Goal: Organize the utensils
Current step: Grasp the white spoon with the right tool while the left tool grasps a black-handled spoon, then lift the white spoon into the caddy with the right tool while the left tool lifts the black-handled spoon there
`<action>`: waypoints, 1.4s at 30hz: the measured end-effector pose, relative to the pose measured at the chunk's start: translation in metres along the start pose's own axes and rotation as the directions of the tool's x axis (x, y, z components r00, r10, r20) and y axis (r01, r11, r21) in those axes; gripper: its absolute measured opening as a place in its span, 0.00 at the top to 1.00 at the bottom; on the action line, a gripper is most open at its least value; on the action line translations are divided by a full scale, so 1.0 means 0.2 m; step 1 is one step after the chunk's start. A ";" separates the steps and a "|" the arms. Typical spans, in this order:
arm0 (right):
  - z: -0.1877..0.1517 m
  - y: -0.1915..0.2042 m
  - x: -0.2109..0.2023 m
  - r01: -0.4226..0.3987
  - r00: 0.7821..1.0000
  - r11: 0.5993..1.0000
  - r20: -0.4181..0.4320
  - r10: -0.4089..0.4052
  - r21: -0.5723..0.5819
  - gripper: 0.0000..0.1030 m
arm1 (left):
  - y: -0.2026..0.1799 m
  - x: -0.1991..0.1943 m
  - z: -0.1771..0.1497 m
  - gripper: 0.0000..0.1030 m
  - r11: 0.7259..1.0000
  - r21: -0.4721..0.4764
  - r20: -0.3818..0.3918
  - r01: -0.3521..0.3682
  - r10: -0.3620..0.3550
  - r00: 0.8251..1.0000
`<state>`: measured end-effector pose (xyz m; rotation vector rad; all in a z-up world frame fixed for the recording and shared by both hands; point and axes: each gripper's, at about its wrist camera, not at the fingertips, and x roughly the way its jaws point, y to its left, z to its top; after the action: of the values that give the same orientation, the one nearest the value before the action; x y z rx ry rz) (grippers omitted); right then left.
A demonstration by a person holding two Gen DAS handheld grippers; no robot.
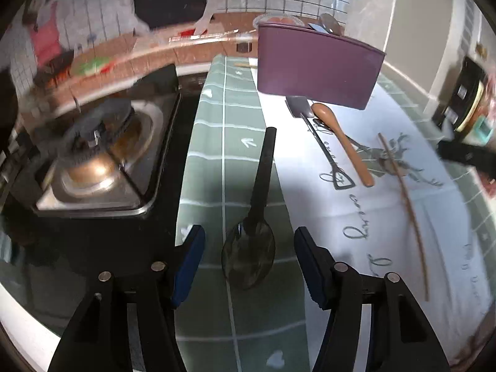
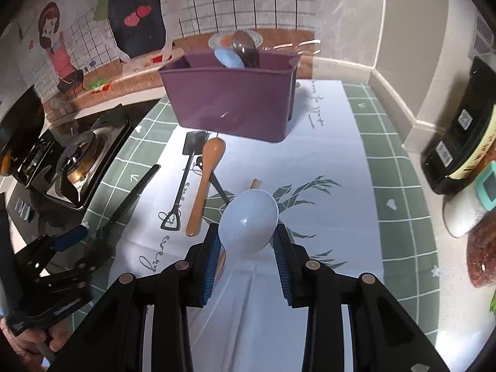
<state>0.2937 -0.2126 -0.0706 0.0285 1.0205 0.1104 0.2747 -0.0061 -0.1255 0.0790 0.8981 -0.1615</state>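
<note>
Left gripper (image 1: 249,255) fingers spread either side of the dark spoon (image 1: 252,232) lying on the tabletop (image 1: 217,161). Right gripper (image 2: 247,241) fingers pinch the white spoon (image 2: 248,220) by its bowl, above the tabletop, near the purple caddy (image 2: 232,99).

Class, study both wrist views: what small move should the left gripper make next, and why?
Probably close the left gripper on the black spoon: its fingers stand open on either side of the bowl, which lies on the cloth, and the purple holder already holds other utensils.
</note>
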 end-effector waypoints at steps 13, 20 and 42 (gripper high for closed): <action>0.05 -0.01 -0.21 0.036 0.991 0.999 0.126 -0.035 -0.005 0.69 | 0.14 -0.35 0.21 0.99 0.996 -0.013 0.224 0.091 -0.086 0.971; 0.06 0.01 -0.21 0.018 0.992 0.999 0.128 -0.014 -0.035 0.69 | 0.22 -0.27 0.25 0.96 0.982 -0.022 0.091 0.185 -0.183 0.979; -0.01 -0.02 -0.16 0.010 0.994 0.999 0.108 -0.004 -0.052 0.69 | -0.07 0.27 0.41 0.81 0.983 0.114 -0.345 0.144 -0.097 0.933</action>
<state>0.2762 -0.2196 -0.0451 -0.0164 0.9096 0.1278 0.3678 -0.0377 -0.1172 0.1848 1.2367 -0.3329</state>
